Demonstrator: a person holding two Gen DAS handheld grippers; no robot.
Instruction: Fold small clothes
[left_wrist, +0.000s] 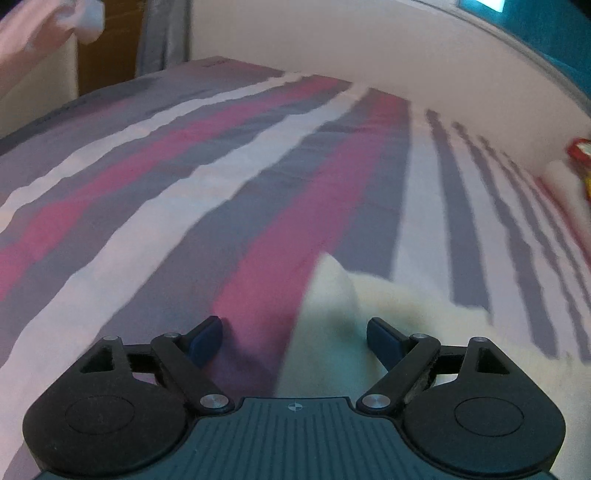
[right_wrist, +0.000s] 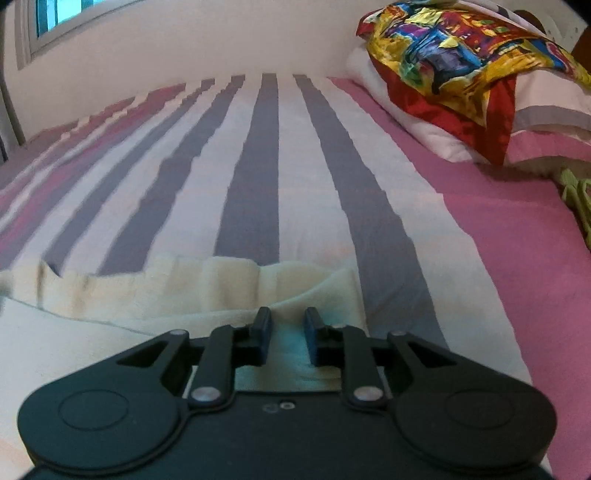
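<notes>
1. Dark blue fingers (right_wrist: 263, 334) of the right gripper (right_wrist: 286, 332) sit nearest in the right wrist view, a narrow gap between them with cream cloth showing in it; whether the pads actually bite the fabric I cannot tell.
2. Under and ahead of those fingers lies the cream garment (right_wrist: 184, 291), a soft, fleecy piece spread flat on the bed, with its far edge gathered into small vertical ruffles that run leftward across the view. A fold of the same cloth rises just beside the fingers on the right.
3. Fingers (left_wrist: 207, 336) of the left gripper (left_wrist: 295, 332) are spread wide and hold nothing. The left finger hangs over a magenta stripe; the right one is over the cream garment (left_wrist: 369, 306).
4. From this side the garment shows a pointed corner sticking up just beyond the fingers, and its pale surface looks blurred.
5. Beneath everything is the striped bedsheet (right_wrist: 258, 166), banded in grey, white and magenta, with a plain pink strip along the right side.
6. Well apart from the garment, at the head of the bed, a white pillow (right_wrist: 406, 122) carries a glossy multicoloured scarf (right_wrist: 461, 51) draped over it.
7. Beyond the bed a pale wall (left_wrist: 332, 40) closes the view.
</notes>
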